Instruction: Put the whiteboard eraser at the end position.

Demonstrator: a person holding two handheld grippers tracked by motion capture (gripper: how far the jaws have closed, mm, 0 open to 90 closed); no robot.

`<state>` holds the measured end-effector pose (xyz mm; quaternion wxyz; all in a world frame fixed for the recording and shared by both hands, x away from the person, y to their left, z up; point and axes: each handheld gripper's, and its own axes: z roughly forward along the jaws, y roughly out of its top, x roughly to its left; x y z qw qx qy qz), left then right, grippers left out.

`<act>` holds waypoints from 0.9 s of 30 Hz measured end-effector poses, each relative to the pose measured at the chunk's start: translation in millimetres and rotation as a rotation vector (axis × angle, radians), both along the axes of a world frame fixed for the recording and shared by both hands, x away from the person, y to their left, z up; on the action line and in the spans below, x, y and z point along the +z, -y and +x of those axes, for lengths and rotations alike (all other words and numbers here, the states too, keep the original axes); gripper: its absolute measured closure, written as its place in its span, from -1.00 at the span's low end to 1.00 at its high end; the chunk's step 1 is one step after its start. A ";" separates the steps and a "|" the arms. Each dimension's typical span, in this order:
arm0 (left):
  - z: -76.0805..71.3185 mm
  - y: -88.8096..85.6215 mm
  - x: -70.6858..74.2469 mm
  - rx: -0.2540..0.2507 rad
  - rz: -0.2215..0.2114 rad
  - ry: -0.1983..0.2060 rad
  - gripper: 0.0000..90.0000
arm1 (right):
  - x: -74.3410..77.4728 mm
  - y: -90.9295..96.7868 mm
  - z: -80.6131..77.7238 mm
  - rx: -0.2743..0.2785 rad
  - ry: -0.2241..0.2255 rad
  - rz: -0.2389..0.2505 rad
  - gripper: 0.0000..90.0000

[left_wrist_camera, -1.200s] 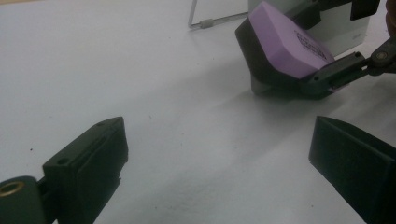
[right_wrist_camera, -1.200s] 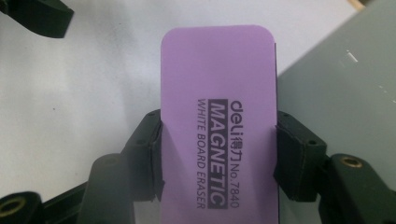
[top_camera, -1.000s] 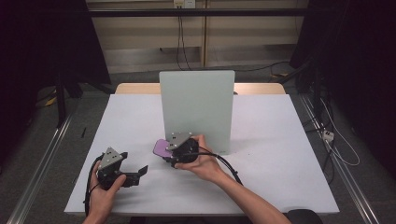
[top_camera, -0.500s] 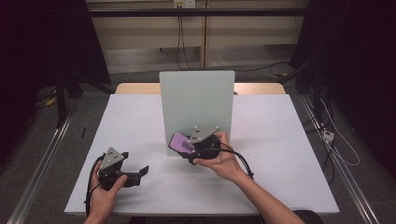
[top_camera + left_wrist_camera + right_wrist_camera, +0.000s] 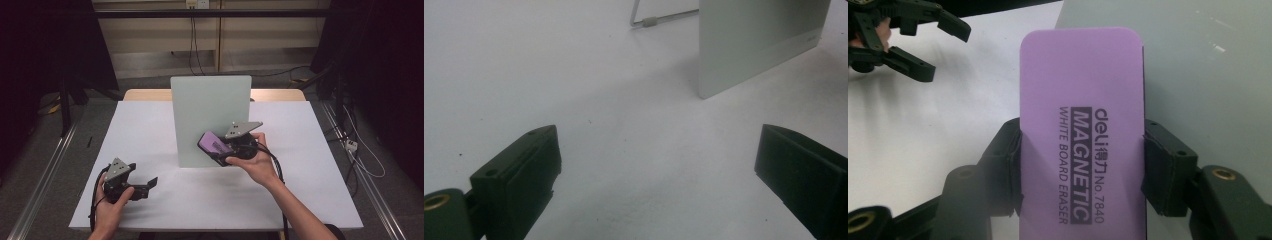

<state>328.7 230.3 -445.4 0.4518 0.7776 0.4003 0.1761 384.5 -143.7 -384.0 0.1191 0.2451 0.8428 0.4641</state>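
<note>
Two black jaws of the right gripper [image 5: 1080, 165] clamp the long sides of a purple whiteboard eraser [image 5: 1080, 125], one on each edge, with its printed back facing the gripper's own camera. Ahead of the jaws and just past the eraser's far end stands the pale upright whiteboard [image 5: 210, 120]. A second ago the same gripper held the eraser lower and further toward the person's left, near the board's bottom corner; half a second ago it was partway across; now it sits raised in front of the board's lower right portion, seemingly at or very near the surface, though contact cannot be confirmed. That reads as a wiping stroke under way, or the eraser being brought to the board to stick there magnetically.

Off to the side of the working tool, well apart from it, the left gripper [image 5: 142, 186] rests low on the white table [image 5: 320, 150] with its jaws spread wide and nothing between them; it has barely moved. From its own view, bare tabletop lies ahead, then the board's near edge and a wire stand leg [image 5: 659, 19] behind it.

Nothing stands between eraser and board. The light, propped board could tip if pressed hard.
</note>
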 end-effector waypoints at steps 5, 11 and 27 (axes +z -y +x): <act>-2.8 2.4 1.5 -0.005 0.005 0.008 -0.89 | -4.0 1.7 -4.0 0.031 -0.043 -0.031 -0.07; -3.2 4.0 1.9 -0.009 0.020 0.009 -0.89 | -7.2 3.3 -14.0 0.087 -0.084 -0.096 -0.07; 0.4 5.4 0.1 0.013 0.015 -0.003 -0.89 | -21.6 -0.8 -25.8 0.164 -0.197 -0.181 -0.07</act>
